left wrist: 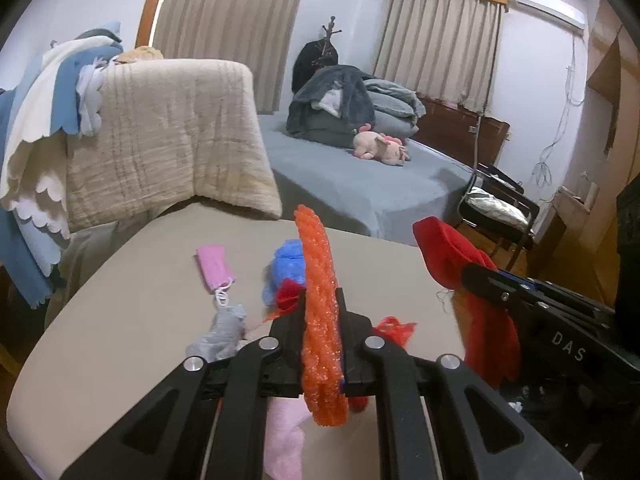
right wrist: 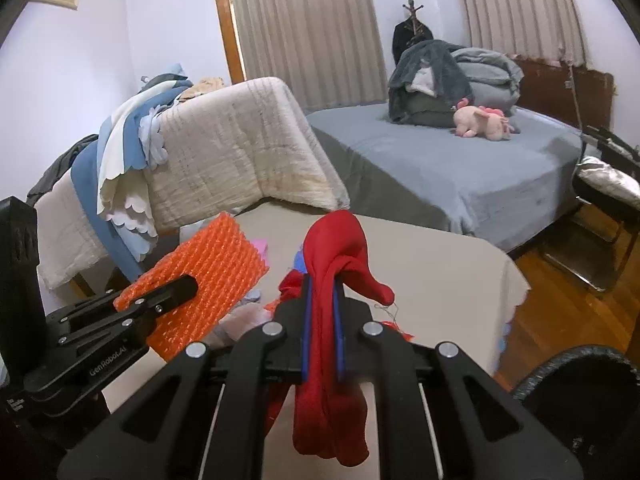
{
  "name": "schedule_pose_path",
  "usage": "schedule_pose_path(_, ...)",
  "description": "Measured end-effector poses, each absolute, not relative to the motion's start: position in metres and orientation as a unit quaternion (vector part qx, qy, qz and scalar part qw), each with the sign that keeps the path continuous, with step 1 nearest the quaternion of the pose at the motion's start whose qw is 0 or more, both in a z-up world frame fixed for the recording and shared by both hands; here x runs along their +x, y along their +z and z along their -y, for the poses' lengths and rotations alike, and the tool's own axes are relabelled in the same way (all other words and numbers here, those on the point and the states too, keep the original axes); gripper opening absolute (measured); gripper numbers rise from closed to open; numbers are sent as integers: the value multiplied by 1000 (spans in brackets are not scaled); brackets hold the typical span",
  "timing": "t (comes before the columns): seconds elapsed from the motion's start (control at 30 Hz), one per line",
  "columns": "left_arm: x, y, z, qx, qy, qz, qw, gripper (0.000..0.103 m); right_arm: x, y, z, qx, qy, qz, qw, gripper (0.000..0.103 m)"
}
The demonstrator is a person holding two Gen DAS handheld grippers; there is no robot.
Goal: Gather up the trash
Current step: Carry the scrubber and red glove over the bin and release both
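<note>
My left gripper [left wrist: 322,300] is shut on an orange bubble-wrap sheet [left wrist: 320,280], seen edge-on in the left wrist view and held above the beige table [left wrist: 120,320]. In the right wrist view that same sheet [right wrist: 216,276] shows flat in the left gripper [right wrist: 188,284]. My right gripper [right wrist: 320,292] is shut on a red cloth [right wrist: 336,248], which droops below the jaws. The left wrist view shows the red cloth [left wrist: 448,252] in the right gripper [left wrist: 476,276] on the right. On the table lie a pink face mask [left wrist: 214,266], a blue plastic wad [left wrist: 286,268], grey crumpled paper [left wrist: 224,332] and red scraps [left wrist: 394,328].
A chair draped with a beige blanket [left wrist: 168,136] and blue and white cloths stands behind the table. A bed [right wrist: 460,168] with piled bedding and a pink plush toy lies beyond. A black bin rim [right wrist: 576,380] sits at lower right, above the wooden floor.
</note>
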State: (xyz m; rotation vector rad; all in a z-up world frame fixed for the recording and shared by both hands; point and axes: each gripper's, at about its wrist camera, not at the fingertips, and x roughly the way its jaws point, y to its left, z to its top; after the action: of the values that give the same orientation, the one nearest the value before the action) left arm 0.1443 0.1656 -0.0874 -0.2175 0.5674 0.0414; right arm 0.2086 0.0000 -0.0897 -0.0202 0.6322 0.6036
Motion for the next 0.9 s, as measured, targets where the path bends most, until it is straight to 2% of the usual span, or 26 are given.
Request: schedule_pose_path(0.9, 132, -72, -25, -62, -104, -287, 950, 11, 155, -75, 159, 10, 166, -298, 940, 9)
